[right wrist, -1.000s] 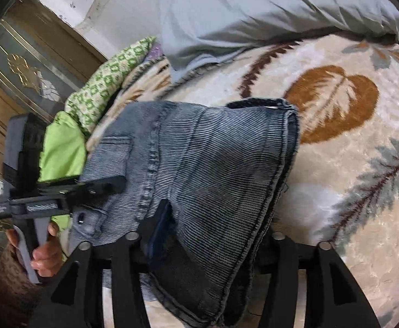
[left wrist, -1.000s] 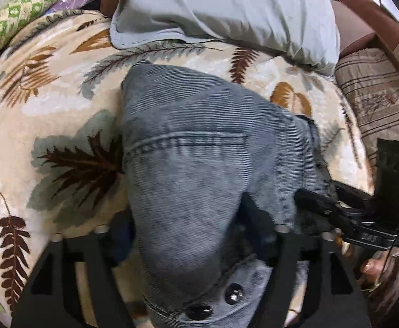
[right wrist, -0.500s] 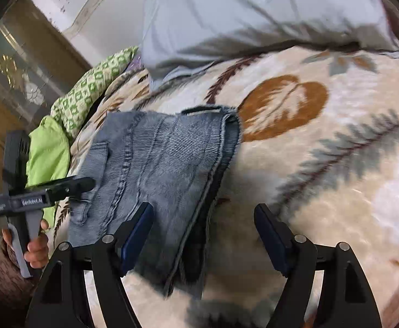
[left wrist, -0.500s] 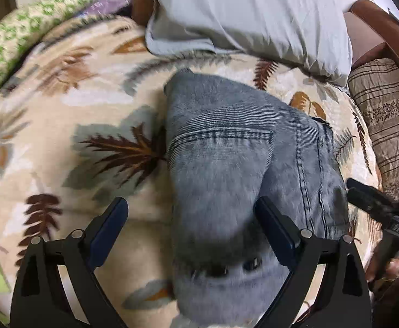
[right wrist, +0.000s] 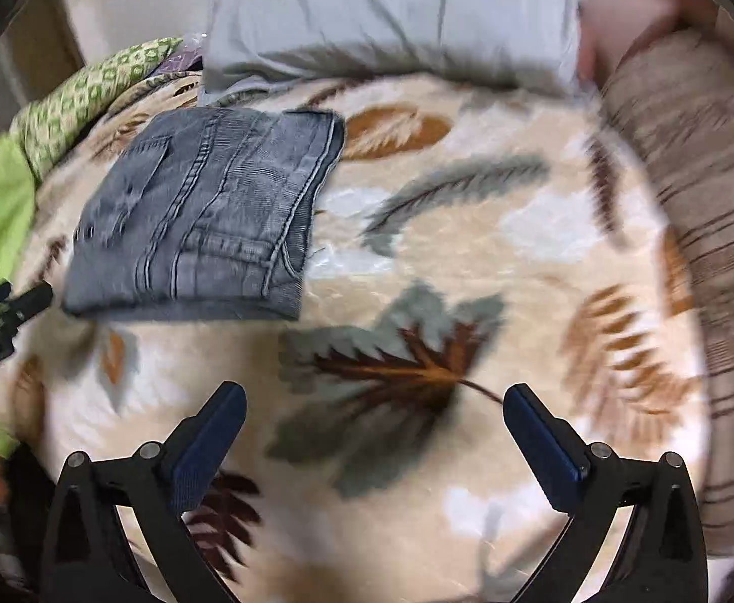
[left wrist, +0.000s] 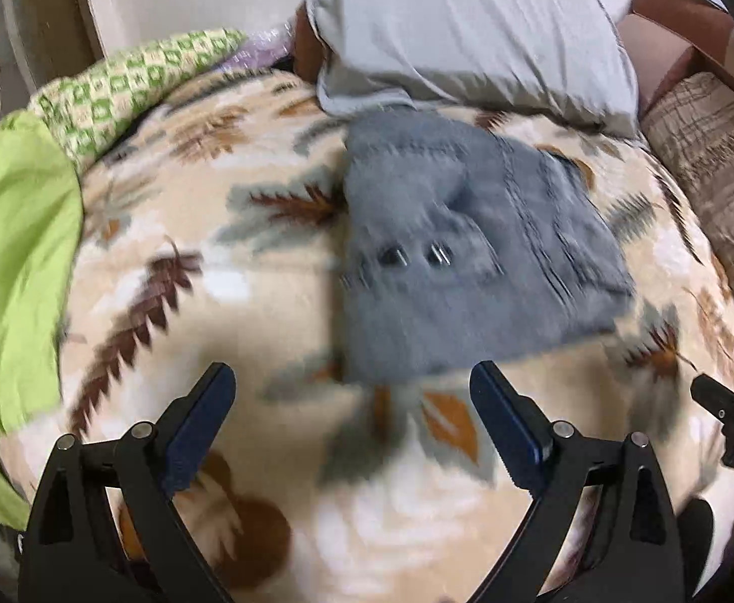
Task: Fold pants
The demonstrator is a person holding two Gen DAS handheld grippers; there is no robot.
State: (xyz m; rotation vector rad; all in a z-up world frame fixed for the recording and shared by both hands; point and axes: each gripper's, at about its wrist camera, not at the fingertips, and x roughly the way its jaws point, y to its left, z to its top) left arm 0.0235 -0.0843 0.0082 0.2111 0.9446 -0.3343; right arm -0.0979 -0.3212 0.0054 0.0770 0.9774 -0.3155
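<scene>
Done: your pants lie folded compactly, upper left on the bed.
Left: seemingly nothing.
Grippers: left gripper, right gripper both released.

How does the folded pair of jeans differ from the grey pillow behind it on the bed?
The jeans are blue-grey ribbed denim with seams and a pocket; the pillow is plain pale grey cloth. The jeans lie as a flat folded rectangle; the pillow is puffed and far larger. Both rest on the leaf-patterned blanket, untouched by either gripper.
</scene>
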